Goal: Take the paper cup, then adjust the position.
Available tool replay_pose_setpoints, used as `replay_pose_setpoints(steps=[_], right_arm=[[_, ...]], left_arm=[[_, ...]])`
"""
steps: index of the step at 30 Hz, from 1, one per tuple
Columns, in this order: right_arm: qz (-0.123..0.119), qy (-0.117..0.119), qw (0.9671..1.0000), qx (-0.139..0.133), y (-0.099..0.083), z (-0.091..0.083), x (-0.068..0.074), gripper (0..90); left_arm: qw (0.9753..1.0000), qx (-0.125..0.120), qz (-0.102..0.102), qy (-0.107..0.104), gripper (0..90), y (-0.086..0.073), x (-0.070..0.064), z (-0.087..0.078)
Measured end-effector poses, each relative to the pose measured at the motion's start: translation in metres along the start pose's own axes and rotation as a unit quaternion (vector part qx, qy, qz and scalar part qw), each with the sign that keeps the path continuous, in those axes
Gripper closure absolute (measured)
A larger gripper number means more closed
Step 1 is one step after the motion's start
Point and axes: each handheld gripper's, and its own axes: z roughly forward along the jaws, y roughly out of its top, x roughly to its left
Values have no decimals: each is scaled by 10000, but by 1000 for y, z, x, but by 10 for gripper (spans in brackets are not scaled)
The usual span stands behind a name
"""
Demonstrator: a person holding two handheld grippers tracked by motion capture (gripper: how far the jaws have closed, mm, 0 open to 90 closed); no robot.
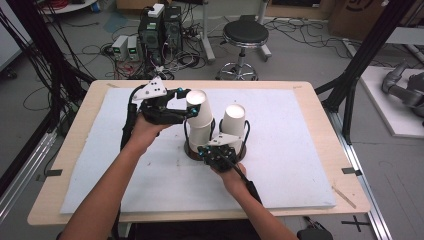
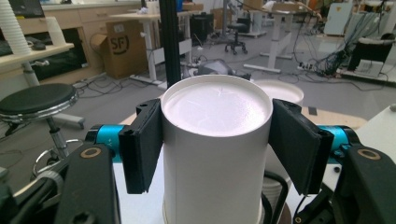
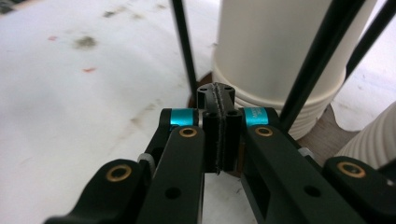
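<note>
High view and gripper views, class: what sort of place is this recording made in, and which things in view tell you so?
Most likely a robotics lab or workshop. Computer towers stand on a floor strewn with cables, a grey robot arm lies to the side, and desks and a cardboard box fill the room behind.

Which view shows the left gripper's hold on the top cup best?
The left gripper view: the top cup sits upside down between both black pads, one against each side. The high view shows the left gripper at that cup from above, contact small and hard to judge. The right gripper view shows cup stacks, not the hold.
</note>
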Motion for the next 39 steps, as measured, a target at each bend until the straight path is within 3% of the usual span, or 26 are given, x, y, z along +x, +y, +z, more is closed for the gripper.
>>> replay_pose_setpoints(steps=[3,6,9,14,16,20,29,34,39], right_arm=[[-136,140,9998,-51,0,-11,-2,742],[-205,234,9995,-78,0,-22,-6,590],[-422,316,9984,-192,-1,-33,-11,496],[-701,762,9937,-435,2,-50,-14,370],[-842,879,9915,-465,3,-57,-15,312],[-890,984,9898,-519,0,-71,-23,214],[-1150,839,9871,-731,-12,-99,-48,201],[-1442,807,9824,-866,-20,-107,-56,203],[-1448,880,9823,-795,-26,-106,-59,203]], left_arm=[[10000,-26,-51,54,361,7,0,-5],[9999,-53,-118,62,361,14,0,-12],[9998,-38,-162,102,361,18,-2,-20],[9996,-51,-278,76,361,18,-3,-34],[9996,-44,-273,67,361,17,-4,-39],[9996,-23,-281,45,361,9,-6,-48],[9994,11,-350,65,361,-3,-8,-60],[9996,105,-256,-63,361,-7,-16,-59],[9993,222,-198,-235,361,-17,-25,-55]])
